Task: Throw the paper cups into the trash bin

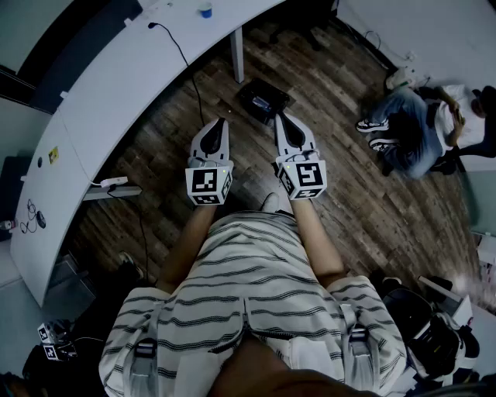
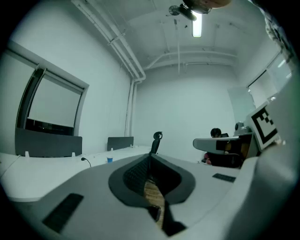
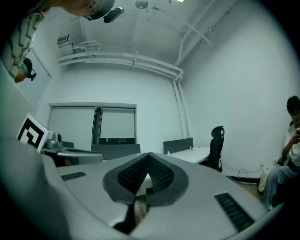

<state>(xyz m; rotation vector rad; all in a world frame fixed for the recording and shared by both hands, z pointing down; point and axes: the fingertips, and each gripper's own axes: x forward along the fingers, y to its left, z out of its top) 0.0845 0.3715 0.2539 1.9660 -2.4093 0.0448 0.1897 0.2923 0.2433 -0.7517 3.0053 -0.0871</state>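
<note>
Striped shirt [image 1: 248, 302], forearms [image 1: 188, 239] stretched forward, left tool [image 1: 220, 124] and right tool [image 1: 281, 119] parallel, both pressed together, empty

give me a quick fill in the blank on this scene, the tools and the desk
The jaws of the left tool and the right tool are both ____, with nothing between them.
The small cup on the white desk is ____ in colour.
The floor below the tools is made of ____ planks.
Missing words: shut; blue; wooden.

A white desk [image 1: 101, 101] carries a blue cup [image 1: 204, 10] and cable [image 1: 165, 34].
</note>
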